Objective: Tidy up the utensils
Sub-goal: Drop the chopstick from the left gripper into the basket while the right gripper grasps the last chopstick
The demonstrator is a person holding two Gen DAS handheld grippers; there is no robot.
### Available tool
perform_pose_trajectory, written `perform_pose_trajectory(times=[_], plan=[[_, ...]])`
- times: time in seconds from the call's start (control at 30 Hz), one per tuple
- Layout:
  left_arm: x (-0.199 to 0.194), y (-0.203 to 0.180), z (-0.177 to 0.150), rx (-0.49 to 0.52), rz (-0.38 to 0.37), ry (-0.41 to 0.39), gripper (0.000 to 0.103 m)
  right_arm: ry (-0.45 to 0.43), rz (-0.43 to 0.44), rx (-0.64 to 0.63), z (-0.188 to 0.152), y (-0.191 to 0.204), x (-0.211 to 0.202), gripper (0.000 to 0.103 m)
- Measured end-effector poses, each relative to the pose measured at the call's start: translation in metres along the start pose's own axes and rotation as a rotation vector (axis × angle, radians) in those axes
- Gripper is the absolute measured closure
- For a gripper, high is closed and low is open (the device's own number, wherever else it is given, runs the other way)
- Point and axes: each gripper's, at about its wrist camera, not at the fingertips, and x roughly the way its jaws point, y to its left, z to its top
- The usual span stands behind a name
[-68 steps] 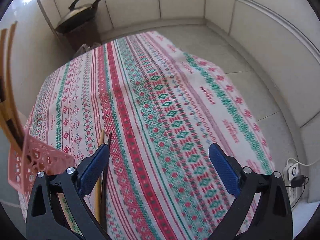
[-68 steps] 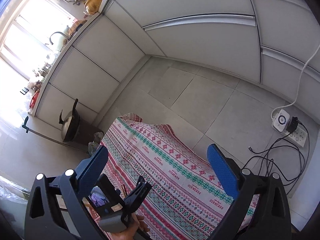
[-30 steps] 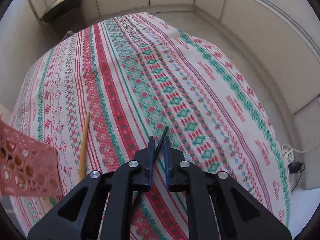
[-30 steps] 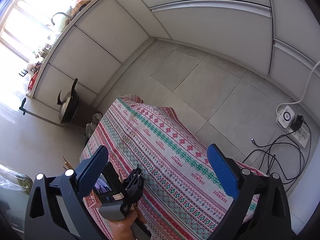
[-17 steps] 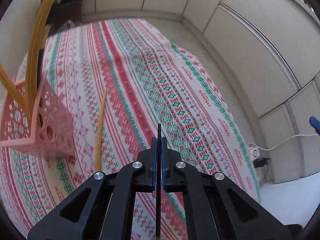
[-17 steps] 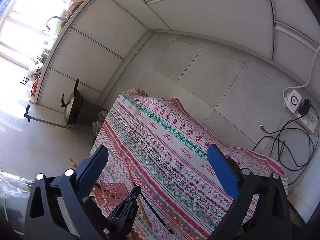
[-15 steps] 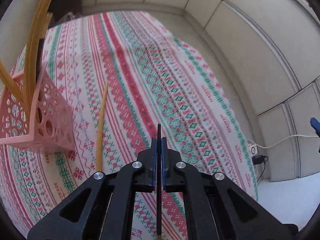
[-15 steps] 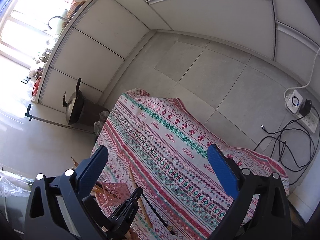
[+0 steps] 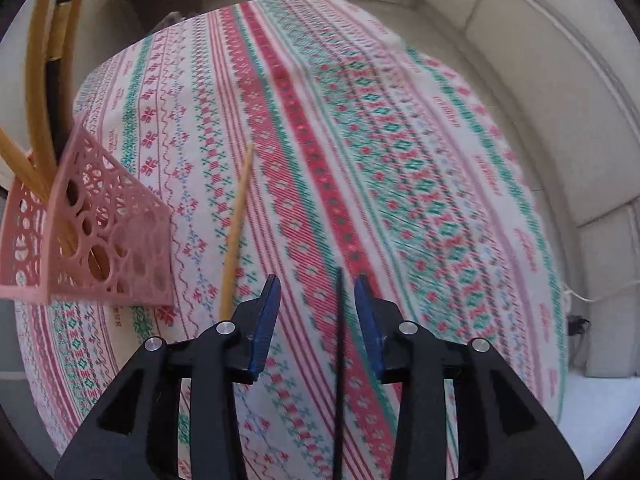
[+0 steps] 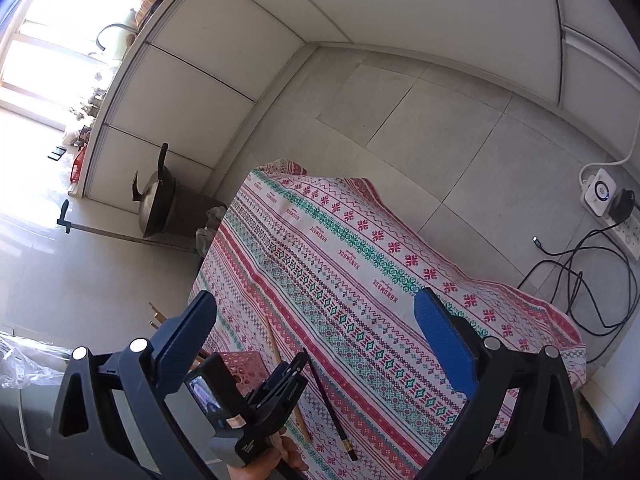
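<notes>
The left gripper (image 9: 316,312), pinched tight on the dark chopstick (image 9: 339,344) half a second ago, is now opening with it loose between the jaws, while the right gripper (image 10: 316,328) stays spread over the tablecloth (image 10: 360,280).

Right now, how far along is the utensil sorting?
Done: several wooden chopsticks stand in the pink basket. In hand: the left gripper is opening, the dark chopstick between its jaws, apparently loose. Left: that one and the wooden chopstick on the tablecloth. The right gripper is open, empty.
</notes>
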Motion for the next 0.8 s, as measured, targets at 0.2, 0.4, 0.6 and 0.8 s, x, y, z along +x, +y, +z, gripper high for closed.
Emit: perform_pose_trajectory(times=[0.2, 0.4, 0.6, 0.8], plan=[[0.011, -0.015, 0.008, 0.040, 0.049, 0.017, 0.095, 0.016, 0.001, -0.007, 0.002, 0.001, 0.003, 0.007], [-0.001, -0.011, -0.025, 0.093, -0.008, -0.012, 0.101, 0.067, -0.011, -0.028, -0.005, 0.009, 0.021, 0.007], [-0.089, 0.040, -0.078, 0.082, -0.124, -0.116, 0.101, 0.190, -0.066, -0.123, -0.033, 0.025, 0.075, 0.007], [-0.177, 0.095, -0.125, 0.021, -0.177, -0.295, 0.101, 0.226, -0.141, -0.353, -0.088, 0.078, 0.147, 0.014]])
